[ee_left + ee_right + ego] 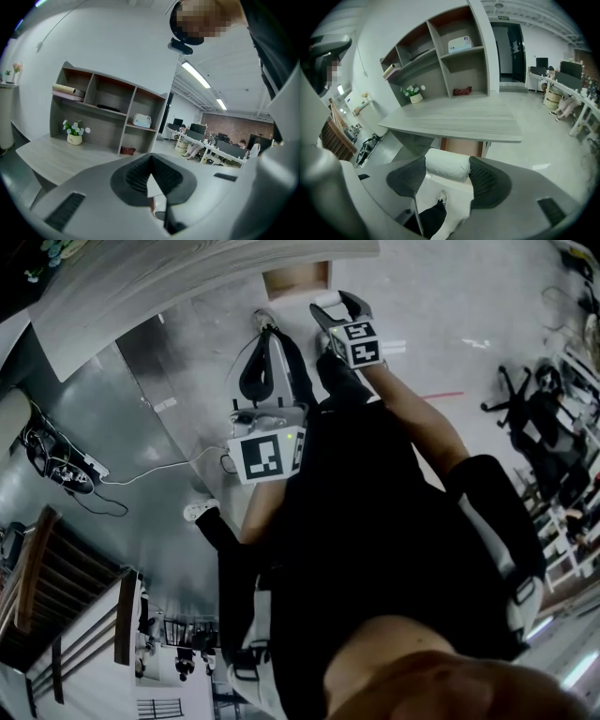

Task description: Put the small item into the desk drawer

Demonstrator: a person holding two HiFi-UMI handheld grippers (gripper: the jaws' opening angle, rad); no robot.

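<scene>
Roll of white soft material, a short cylinder [446,165], sits crosswise betw. the black ribbed pads of the right hand-held gripper [337,310]. The jaws are clamped on its two ends. Gripper + roll are held in the air just in front of the pale grey wood-grain worktop [459,119], near its front edge and clear of its surface.

Brown wooden drawer [461,146] hangs under the worktop's front edge. In the right gripper view it shows directly beyond the roll. In the head view it looks pulled out a bit from under the worktop, w/ the roll close to it but not inside.

Left hand-held gripper [151,164] is farther back from the worktop than the right one, closer to the person's body. Its jaws are closed tip to tip on themselves.

At the rear of the worktop stands a grey open-cubby shelf unit [440,51]:
- A small pot of white flowers [414,93] stands on the worktop in a lower cubby.
- A dark-red small object [461,90] lies in the next lower cubby; can't tell what it is.
- A white box [460,44] sits one level above that.
</scene>
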